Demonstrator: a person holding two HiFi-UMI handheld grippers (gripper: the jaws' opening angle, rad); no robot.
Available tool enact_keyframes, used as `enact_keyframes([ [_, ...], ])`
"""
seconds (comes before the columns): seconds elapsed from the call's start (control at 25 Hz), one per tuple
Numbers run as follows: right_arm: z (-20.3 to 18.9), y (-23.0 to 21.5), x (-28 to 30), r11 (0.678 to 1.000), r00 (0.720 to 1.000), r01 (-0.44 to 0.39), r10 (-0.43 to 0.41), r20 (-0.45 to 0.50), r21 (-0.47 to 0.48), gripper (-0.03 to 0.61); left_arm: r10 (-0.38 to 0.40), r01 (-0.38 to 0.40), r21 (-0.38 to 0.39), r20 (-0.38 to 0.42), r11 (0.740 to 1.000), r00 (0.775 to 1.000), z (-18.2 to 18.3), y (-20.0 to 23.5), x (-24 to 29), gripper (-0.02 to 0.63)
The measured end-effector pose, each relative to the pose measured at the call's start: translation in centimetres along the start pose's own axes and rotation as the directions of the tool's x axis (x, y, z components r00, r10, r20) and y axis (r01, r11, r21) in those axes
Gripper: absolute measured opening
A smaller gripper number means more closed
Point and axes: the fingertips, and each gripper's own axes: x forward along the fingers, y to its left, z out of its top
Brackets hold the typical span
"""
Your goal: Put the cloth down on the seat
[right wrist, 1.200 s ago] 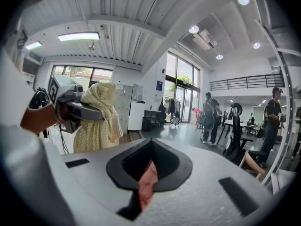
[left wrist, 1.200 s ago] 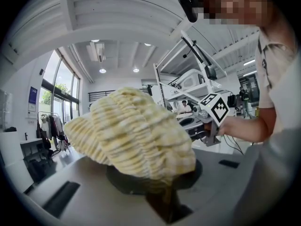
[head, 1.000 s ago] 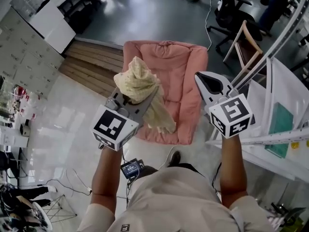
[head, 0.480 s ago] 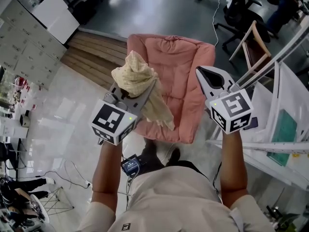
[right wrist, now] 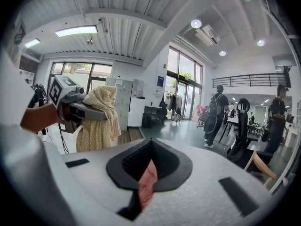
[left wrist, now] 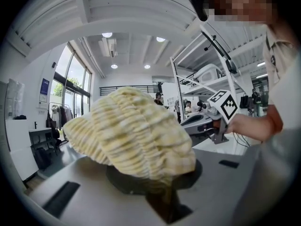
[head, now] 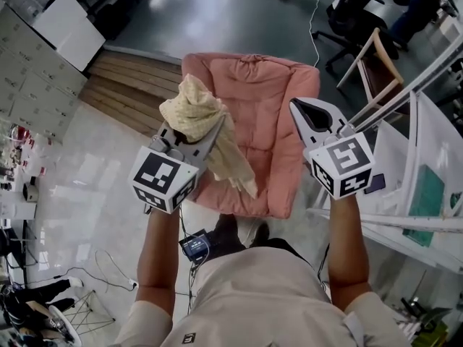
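Not much has moved in the last second. I've shuffled a bit closer, so the pink seat (head: 269, 100) sits more squarely below me, and my left hand-held gripper (head: 197, 134) has drifted slightly left. It's still clenched on the cloth (head: 189, 109), which bunches on top of the jaws with a tail dangling above the seat's left front edge. It looks clear of the cushion. My right hand-held gripper (head: 311, 114) hovers over the seat's right side, jaws together, nothing in them. So the drop isn't done yet. I reckon lowering and letting go comes next.
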Motion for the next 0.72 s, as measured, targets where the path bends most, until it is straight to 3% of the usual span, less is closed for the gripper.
enact_keyframes([
  [0.72,-2.1,0.9,9.3,0.999,0.998,0.030,-0.029,-0.062,0.017,-0.008,-0.053,0.051,-0.044,-0.054,0.998,0.997,-5.6,8.1,3.3,0.071],
])
